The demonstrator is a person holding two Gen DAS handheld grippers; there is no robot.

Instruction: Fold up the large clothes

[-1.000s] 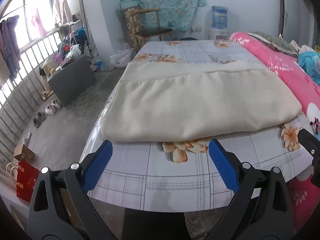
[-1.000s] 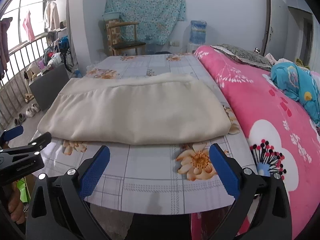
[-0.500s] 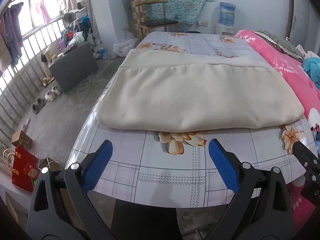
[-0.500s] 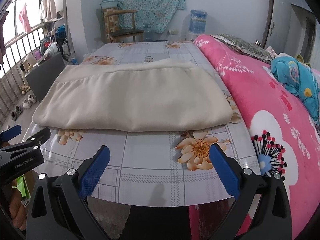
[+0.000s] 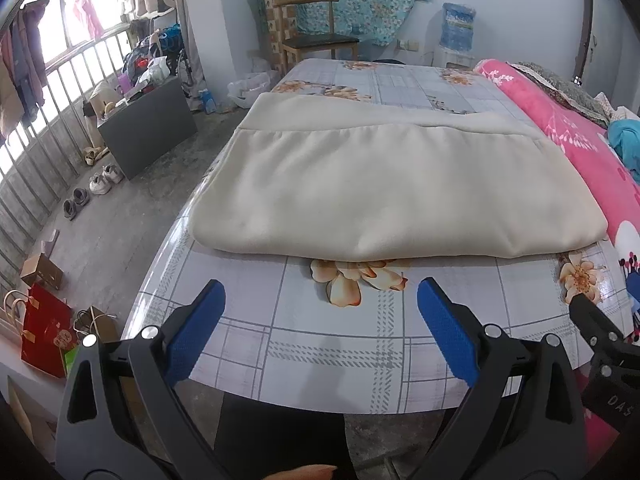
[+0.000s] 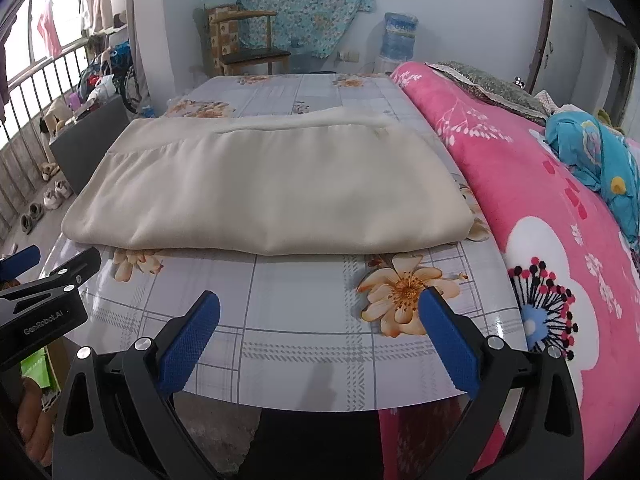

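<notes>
Now, one folded cream fleece garment (image 5: 384, 188) on the floral-print surface (image 5: 320, 344).
Two grippers, left gripper (image 5: 320, 320) and right gripper (image 6: 320, 320), jaws spread, empty, near its front edge.

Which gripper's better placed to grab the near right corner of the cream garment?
Probably right. In its own view the right gripper, jaws open and empty, points closer to the cream garment's near right corner. The left gripper, also open, faces the near fold further left.

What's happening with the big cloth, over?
Left gripper open, right gripper open, both empty. Cream cloth folded flat on the table, untouched. Nothing in the way.
</notes>
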